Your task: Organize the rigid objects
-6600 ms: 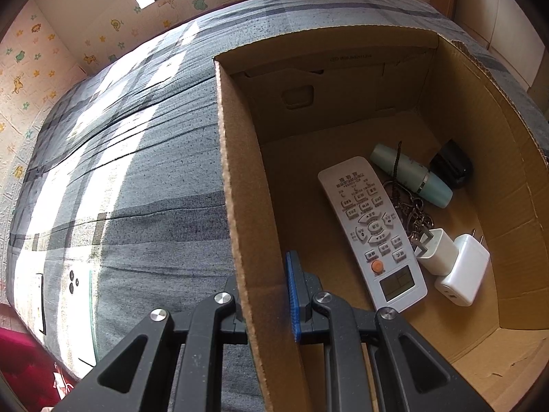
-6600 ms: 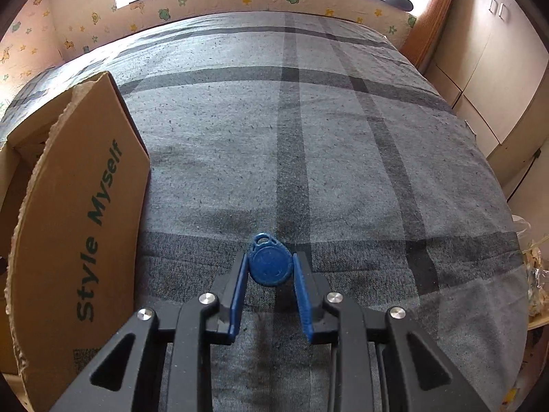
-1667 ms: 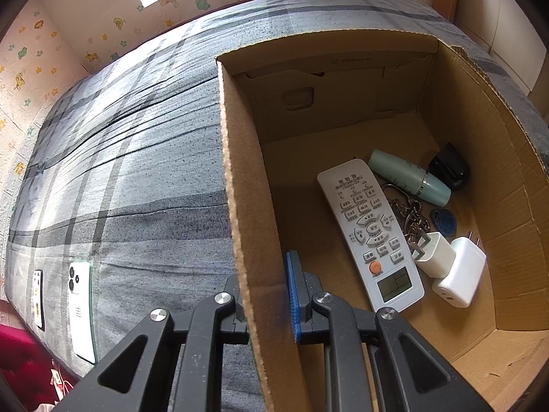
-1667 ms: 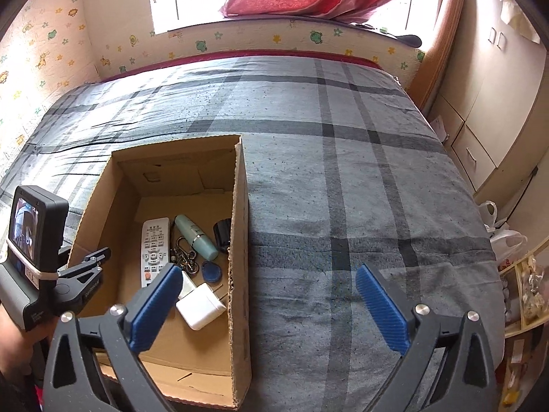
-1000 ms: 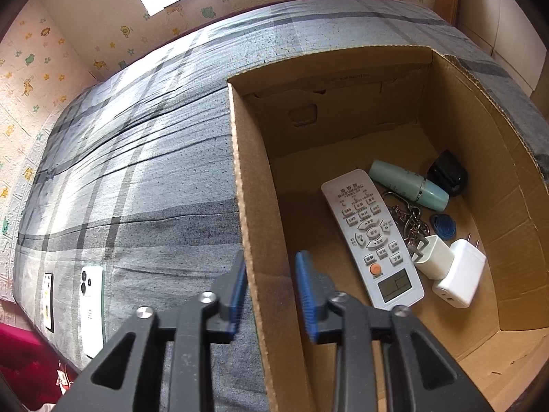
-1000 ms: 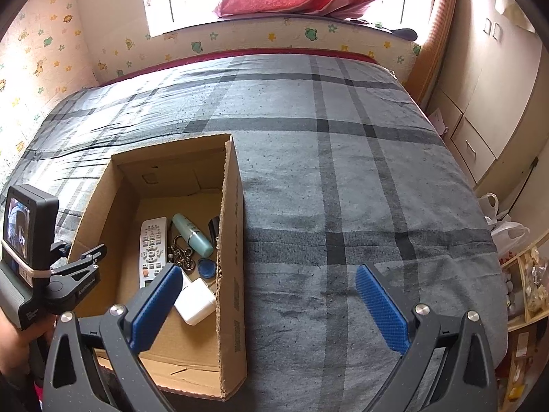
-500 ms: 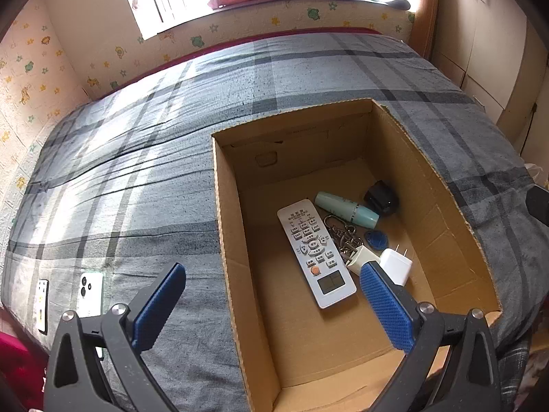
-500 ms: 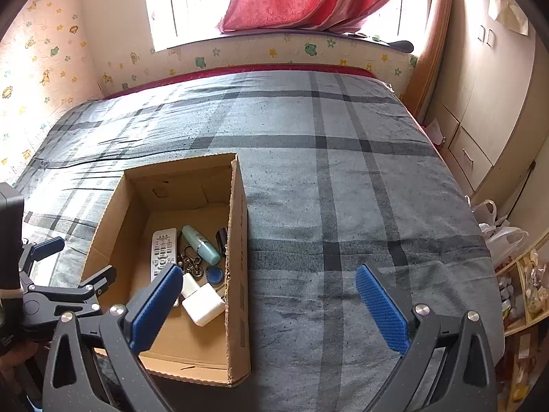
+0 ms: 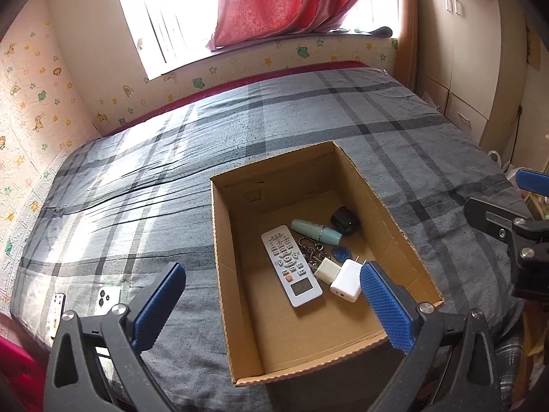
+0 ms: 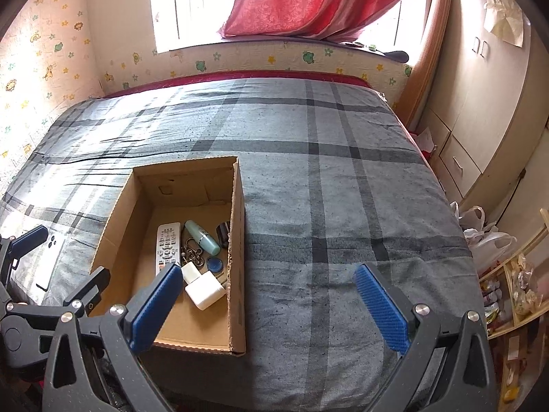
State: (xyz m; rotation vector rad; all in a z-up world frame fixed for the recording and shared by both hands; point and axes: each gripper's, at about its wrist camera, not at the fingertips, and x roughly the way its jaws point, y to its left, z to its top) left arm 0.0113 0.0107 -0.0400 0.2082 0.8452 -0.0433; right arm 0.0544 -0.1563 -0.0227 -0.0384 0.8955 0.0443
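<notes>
So the cardboard box sits on the plaid bed with everything in its right half: one remote, one mint tube, one black thing, one keyring, one blue fob and two white chargers. The left gripper has just swung wide and holds nothing, and the right gripper is spread and empty too. Looks like the packing's basically done; next would be the two phones by the bed's edge, if they count.
</notes>
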